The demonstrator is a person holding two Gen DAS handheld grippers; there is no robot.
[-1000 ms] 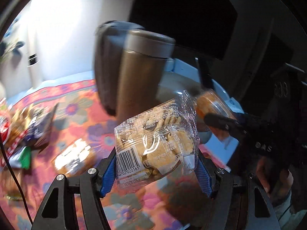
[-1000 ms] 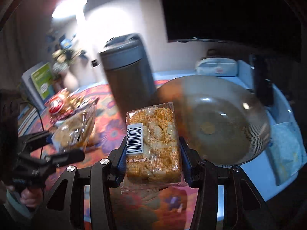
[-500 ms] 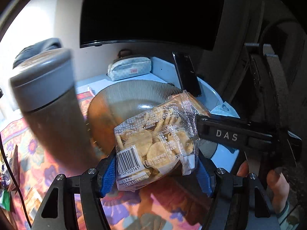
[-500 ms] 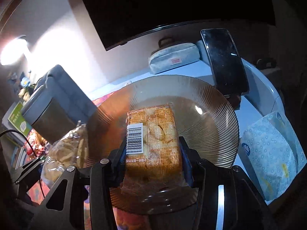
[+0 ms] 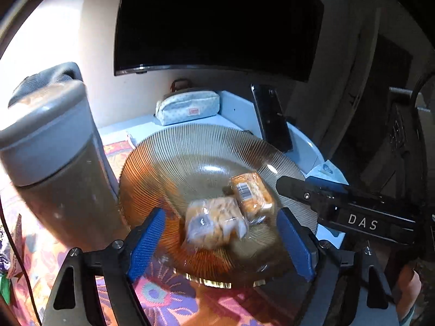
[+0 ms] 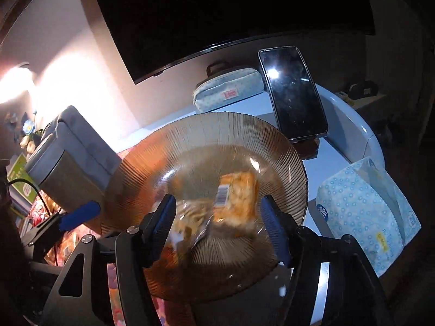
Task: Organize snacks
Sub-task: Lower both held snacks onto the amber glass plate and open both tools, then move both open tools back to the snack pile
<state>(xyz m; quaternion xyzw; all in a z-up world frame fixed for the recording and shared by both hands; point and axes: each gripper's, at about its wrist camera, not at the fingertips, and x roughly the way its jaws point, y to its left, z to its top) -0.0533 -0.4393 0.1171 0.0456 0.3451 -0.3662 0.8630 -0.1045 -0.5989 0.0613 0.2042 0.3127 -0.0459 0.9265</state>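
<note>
A ribbed amber glass plate (image 5: 168, 163) (image 6: 152, 168) stands on the table. Two snack packs lie blurred in it: a clear bag of round biscuits (image 5: 212, 222) (image 6: 190, 222) and an orange cracker pack with a barcode (image 5: 251, 194) (image 6: 236, 195). My left gripper (image 5: 220, 233) hangs over the plate's near side, its jaws opening, pads clear of the bag. My right gripper (image 6: 217, 220) hangs likewise, jaws opening, nothing pressed between the pads. The right gripper's black finger (image 5: 326, 201) shows in the left wrist view; the left one's blue pad (image 6: 81, 213) shows in the right wrist view.
A tall grey lidded canister (image 5: 51, 168) (image 6: 65, 163) stands left of the plate. Behind are a pencil pouch (image 5: 187, 108) (image 6: 228, 89), a leaning phone (image 5: 272, 116) (image 6: 293, 92) and a dark monitor (image 5: 217, 21). A tissue pack (image 6: 364, 212) lies right. More snacks (image 6: 40, 209) lie on the floral cloth (image 5: 163, 298).
Both grippers came over the plate, then opened. The biscuit bag and the orange cracker pack left the pads and dropped into the plate.
</note>
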